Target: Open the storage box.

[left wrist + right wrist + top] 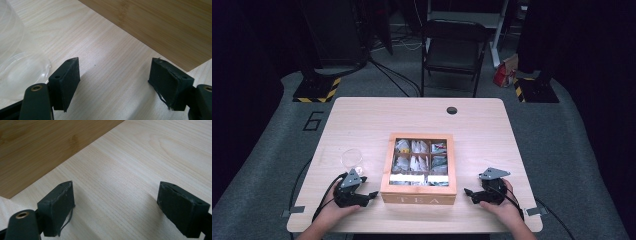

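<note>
A light wooden tea box (418, 198) with a glass lid sits closed mid-table, teabags visible inside. The left gripper (363, 196) and right gripper (473, 195) flank it, jaws wide apart, holding nothing. A clear glass cup (352, 159) stands beside the left one. Nothing seems begun.

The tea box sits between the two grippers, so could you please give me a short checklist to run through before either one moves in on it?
1. Left gripper open with nothing between its jaws: ok.
2. Right gripper open with nothing between its jaws: ok.
3. Tea box standing flat on the table, both grippers apart from its sides: ok.
4. Clear glass close beside the left gripper, a knock risk if that hand swings outward: not ok.
5. Whether the box has a clear lid closed over its compartments: cannot tell.
6. Tea bags sitting inside their compartments: ok.
</note>
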Available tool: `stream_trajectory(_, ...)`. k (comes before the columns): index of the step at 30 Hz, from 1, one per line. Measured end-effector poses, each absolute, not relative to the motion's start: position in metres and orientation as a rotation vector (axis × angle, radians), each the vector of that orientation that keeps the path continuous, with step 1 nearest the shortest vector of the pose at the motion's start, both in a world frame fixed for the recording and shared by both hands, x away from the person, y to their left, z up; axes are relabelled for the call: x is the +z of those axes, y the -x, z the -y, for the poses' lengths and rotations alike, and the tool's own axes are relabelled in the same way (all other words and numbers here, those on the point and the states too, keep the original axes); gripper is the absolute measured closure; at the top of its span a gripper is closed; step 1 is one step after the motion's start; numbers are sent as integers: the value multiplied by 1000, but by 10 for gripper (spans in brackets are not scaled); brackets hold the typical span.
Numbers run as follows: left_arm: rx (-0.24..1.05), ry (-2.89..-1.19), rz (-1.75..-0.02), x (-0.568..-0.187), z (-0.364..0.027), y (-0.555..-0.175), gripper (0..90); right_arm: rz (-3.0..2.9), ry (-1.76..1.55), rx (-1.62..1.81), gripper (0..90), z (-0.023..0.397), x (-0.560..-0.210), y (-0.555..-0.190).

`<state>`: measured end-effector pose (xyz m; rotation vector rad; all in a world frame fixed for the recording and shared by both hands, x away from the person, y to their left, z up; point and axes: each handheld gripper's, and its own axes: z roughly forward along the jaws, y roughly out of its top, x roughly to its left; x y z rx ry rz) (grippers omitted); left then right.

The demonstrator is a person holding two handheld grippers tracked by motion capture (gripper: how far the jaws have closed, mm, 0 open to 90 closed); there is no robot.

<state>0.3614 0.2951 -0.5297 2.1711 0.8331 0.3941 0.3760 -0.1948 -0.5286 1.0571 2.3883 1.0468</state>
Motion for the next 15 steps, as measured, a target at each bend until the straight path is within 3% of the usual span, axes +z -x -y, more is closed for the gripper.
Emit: stream_trajectory(15,401,-2162,-848,-530,-295,-359,243,-2391,-1054,1051,153,195,-528,-376)
